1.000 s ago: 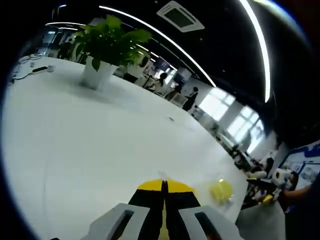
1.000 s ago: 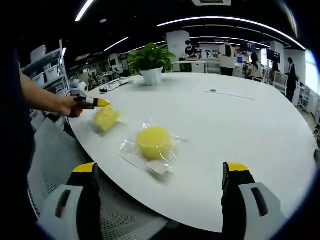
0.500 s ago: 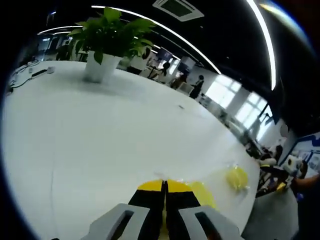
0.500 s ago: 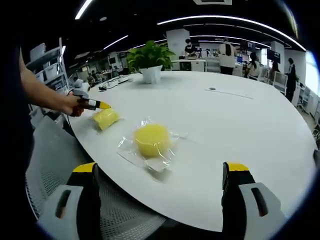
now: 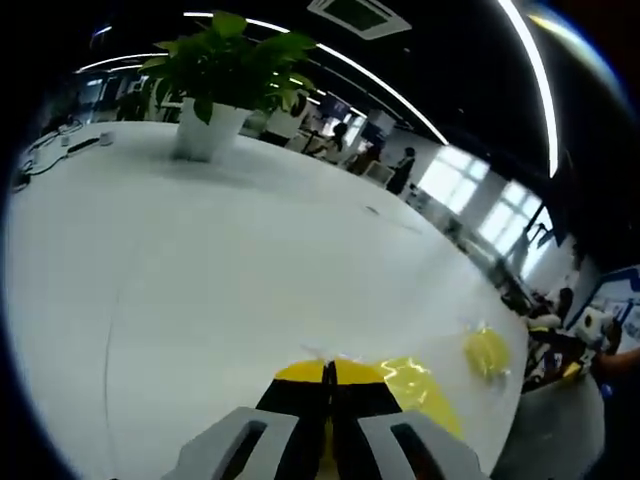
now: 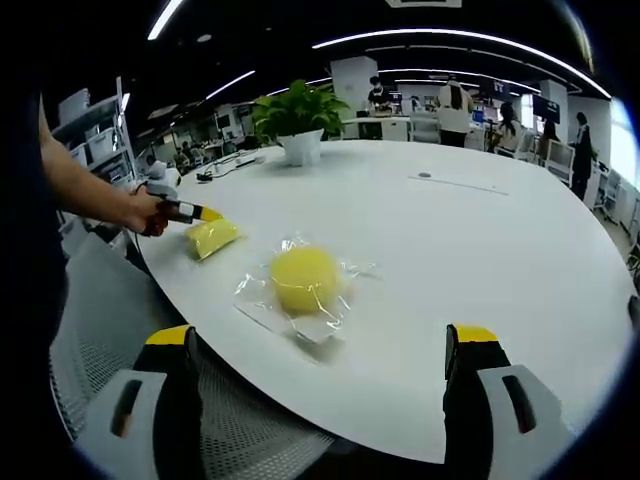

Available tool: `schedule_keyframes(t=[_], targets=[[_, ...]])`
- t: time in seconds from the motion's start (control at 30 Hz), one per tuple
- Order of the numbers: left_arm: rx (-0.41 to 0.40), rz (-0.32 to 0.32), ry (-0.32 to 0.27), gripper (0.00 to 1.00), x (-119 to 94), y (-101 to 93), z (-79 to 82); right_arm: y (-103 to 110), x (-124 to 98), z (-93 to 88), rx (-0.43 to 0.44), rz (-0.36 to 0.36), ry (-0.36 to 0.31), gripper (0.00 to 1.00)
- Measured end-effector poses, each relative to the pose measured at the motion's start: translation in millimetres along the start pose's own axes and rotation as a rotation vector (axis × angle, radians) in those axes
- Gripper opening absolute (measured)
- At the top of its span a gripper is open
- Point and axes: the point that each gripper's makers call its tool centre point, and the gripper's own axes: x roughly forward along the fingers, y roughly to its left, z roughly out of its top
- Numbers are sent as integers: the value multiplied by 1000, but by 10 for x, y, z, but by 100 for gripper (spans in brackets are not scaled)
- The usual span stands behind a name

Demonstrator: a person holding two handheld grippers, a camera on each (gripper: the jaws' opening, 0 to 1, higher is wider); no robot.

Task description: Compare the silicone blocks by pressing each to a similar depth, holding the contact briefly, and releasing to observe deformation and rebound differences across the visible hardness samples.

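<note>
The left gripper (image 6: 205, 212), its fingers (image 5: 305, 372) pressed together, touches the flat yellow silicone block (image 6: 213, 236) near the white table's (image 6: 480, 250) edge. A round yellow silicone block (image 6: 304, 279) in clear wrap lies just beside it, also by the edge. The right gripper (image 6: 325, 345) hovers off the edge, fingers wide apart, holding nothing. A potted plant (image 6: 298, 122) stands at the far side.

Round yellow silicone block (image 6: 305, 278) in clear plastic wrap (image 6: 262, 305) lies on white table (image 6: 480, 250), near its front edge. Left of it, a flatter yellow block (image 6: 213, 236); left gripper (image 6: 205, 213), hand-held, tips closed at that block's top. Right gripper (image 6: 320, 350) jaws wide apart, short of table edge.
</note>
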Motion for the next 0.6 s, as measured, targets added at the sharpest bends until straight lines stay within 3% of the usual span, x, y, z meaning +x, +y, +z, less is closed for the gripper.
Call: schedule_keyframes(t=[0.37, 0.47, 0.5, 0.57, 0.6], targets=[[2, 33, 1, 3, 4, 48, -16, -19, -20, 10, 1, -5, -5, 96], [-29, 70, -11, 11, -18, 109, 2, -15, -17, 19, -3, -4, -7, 96], [-101, 80, -30, 12, -30, 122, 30, -9, -18, 32, -4, -3, -8, 96], [-85, 82, -70, 22, -50, 138, 99, -8, -18, 42, -5, -2, -9, 96], [-38, 113, -77, 30, -73, 168, 122, -10, -18, 49, -6, -2, -11, 96]])
